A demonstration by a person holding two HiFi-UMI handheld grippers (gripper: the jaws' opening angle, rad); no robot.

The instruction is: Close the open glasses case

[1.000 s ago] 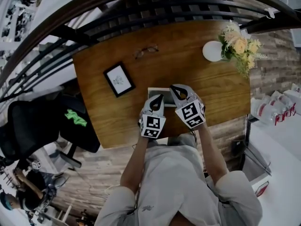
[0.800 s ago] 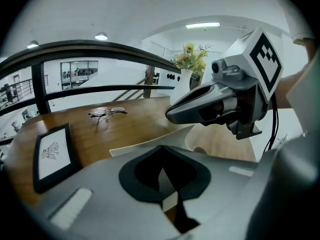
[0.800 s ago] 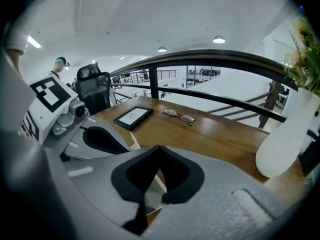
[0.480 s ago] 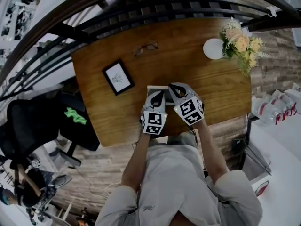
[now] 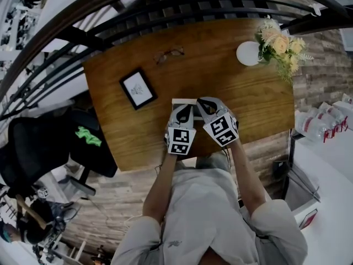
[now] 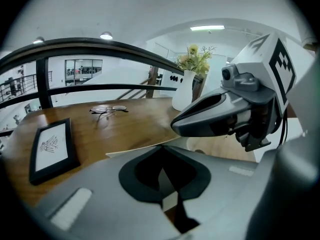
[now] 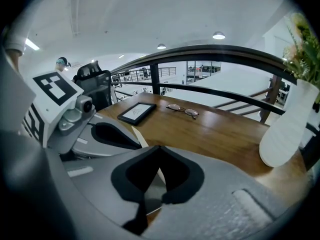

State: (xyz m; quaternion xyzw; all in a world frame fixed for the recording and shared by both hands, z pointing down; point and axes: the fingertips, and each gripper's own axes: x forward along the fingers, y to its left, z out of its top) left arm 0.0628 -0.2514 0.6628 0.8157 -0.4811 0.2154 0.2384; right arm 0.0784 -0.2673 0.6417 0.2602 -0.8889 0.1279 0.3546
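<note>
The glasses case [image 5: 183, 101] is a pale flat box near the front edge of the wooden table [image 5: 248, 104], mostly hidden under both grippers. My left gripper [image 5: 186, 111] and right gripper [image 5: 203, 104] sit side by side over it, almost touching each other. In the left gripper view, my left gripper [image 6: 161, 148] has its jaws closed tip to tip right at the cream lid edge [image 6: 132, 151]. The right gripper [image 7: 159, 149] is likewise shut, and the lid edge [image 7: 136, 138] runs under its tips. Whether either one pinches the lid is hidden.
Farther back on the table lie a pair of glasses [image 5: 169, 54] and a black picture frame [image 5: 138, 89] at the left. A white vase [image 5: 247, 53] with flowers [image 5: 278, 46] stands at the back right. A dark railing [image 5: 165, 7] runs behind the table.
Both grippers have stayed together over the case and have hardly moved; the head view has only shifted slightly.
</note>
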